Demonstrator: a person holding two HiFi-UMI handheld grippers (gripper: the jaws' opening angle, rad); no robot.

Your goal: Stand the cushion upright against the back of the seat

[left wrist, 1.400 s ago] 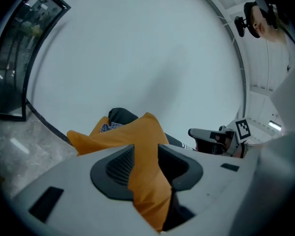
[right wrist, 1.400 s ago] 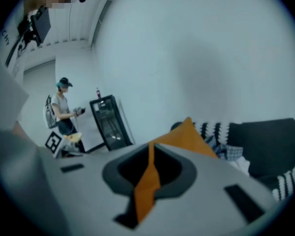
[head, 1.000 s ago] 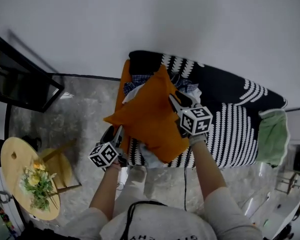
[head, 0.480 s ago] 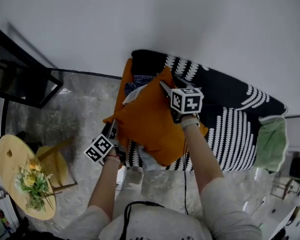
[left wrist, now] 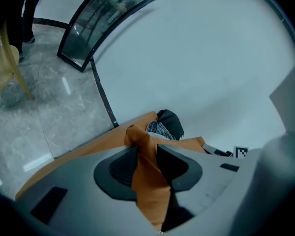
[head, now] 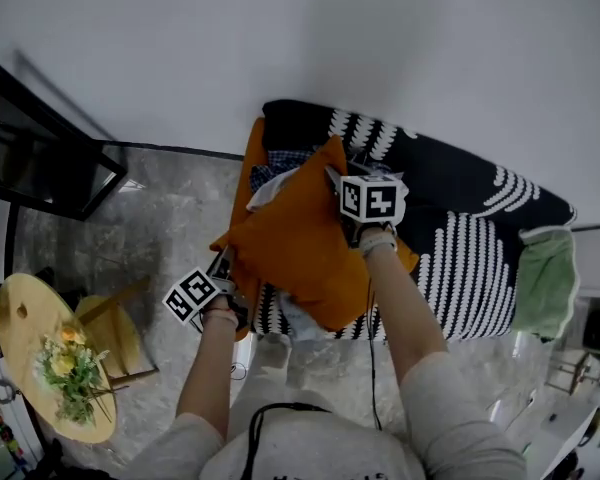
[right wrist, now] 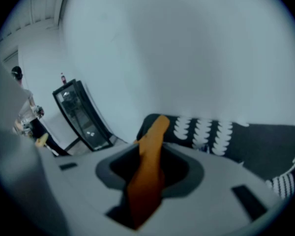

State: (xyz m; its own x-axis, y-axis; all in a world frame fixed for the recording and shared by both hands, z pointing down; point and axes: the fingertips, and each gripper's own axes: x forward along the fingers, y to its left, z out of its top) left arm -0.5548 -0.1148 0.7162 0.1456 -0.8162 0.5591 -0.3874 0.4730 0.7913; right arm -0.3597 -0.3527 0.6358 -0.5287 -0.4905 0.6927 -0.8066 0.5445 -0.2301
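Cushion [head: 298,243]: orange, cornerwise over left end of sofa [head: 470,253], one corner pointing far.
Left gripper [left wrist: 148,162]: jaws just closed, pinching its left corner.
Right gripper [right wrist: 148,167]: jaws just closed, pinching its far edge.

the cushion [head: 300,238] is orange woven cloth, matt and soft, creased at its corners. the sofa [head: 480,238] wears a black and white cover that looks knitted, dull and ribbed. a green cloth [head: 545,278] at its end looks soft and matt. a checked cloth [head: 270,163] behind the cushion is thin, smooth fabric. the floor [head: 150,218] is grey veined stone, polished, with pale glints. the round tabletop [head: 30,343] is pale wood, smooth with a faint sheen. the cabinet [head: 40,158] has a glossy glass front in a black frame. the wall [head: 280,38] is plain matt white.
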